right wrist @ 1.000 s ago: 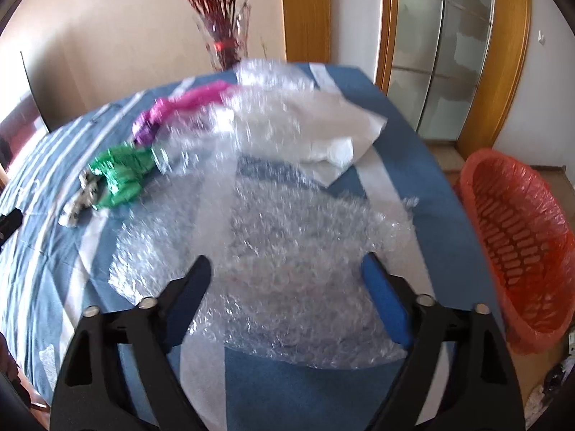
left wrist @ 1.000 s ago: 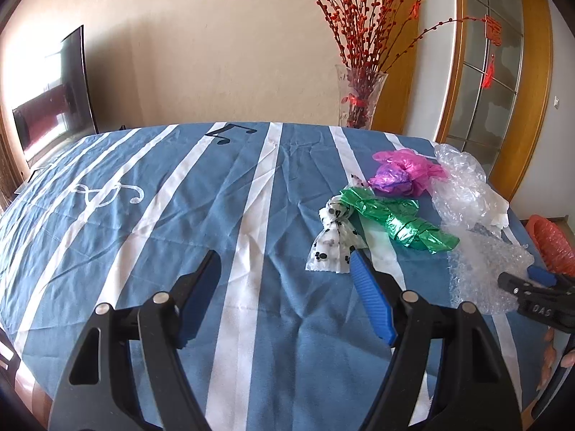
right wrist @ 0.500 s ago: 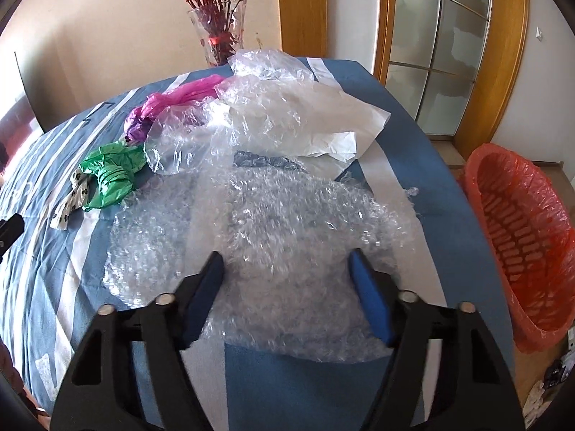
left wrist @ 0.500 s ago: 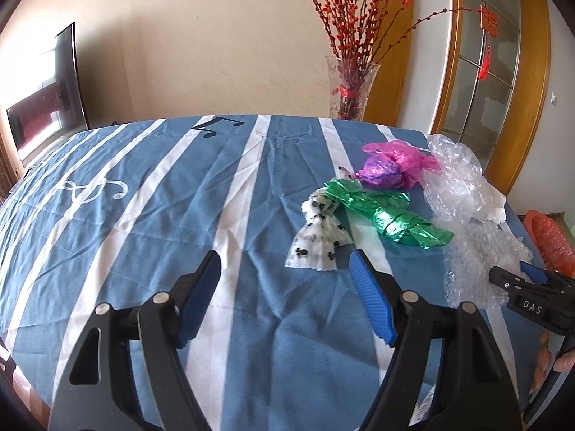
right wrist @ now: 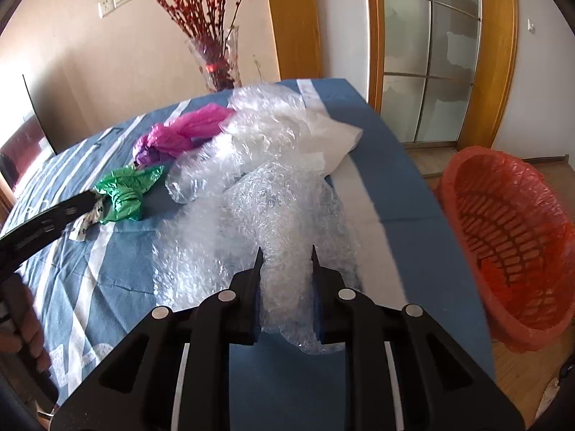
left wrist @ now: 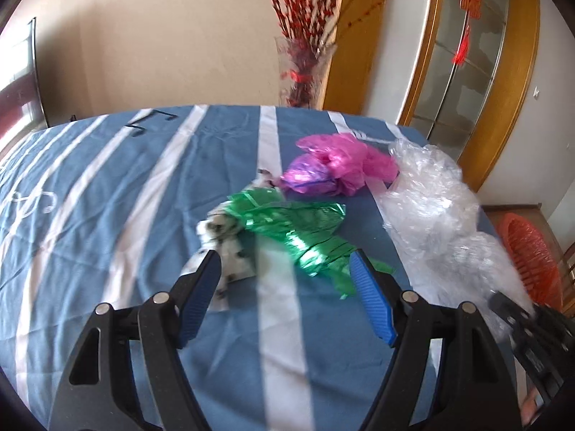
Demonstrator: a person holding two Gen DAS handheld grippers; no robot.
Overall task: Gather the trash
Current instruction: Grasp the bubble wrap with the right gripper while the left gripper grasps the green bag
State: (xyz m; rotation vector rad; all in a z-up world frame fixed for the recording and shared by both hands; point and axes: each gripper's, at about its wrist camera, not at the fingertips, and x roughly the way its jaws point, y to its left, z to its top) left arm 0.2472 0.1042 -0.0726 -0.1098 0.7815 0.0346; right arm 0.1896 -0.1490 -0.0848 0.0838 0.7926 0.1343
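My right gripper (right wrist: 285,255) is shut on the near sheet of bubble wrap (right wrist: 287,215), bunching it up on the blue striped tablecloth (right wrist: 118,265). My left gripper (left wrist: 284,262) is open just above the green foil wrapper (left wrist: 298,226) and the white spotted bag (left wrist: 226,251), touching neither. A pink and purple plastic bag (left wrist: 334,168) lies behind them. A second crumpled clear bubble wrap (left wrist: 427,194) and a white sheet (right wrist: 334,136) lie further right. The orange trash basket (right wrist: 503,237) stands on the floor right of the table.
A glass vase with red branches (left wrist: 302,68) stands at the table's far edge. A wooden-framed glass door (right wrist: 431,54) is behind the basket. A dark chair or screen (left wrist: 21,82) stands at the far left.
My right gripper has closed on the bubble wrap and gathered it. My left gripper has moved forward and right over the green foil and spotted bag, still open.
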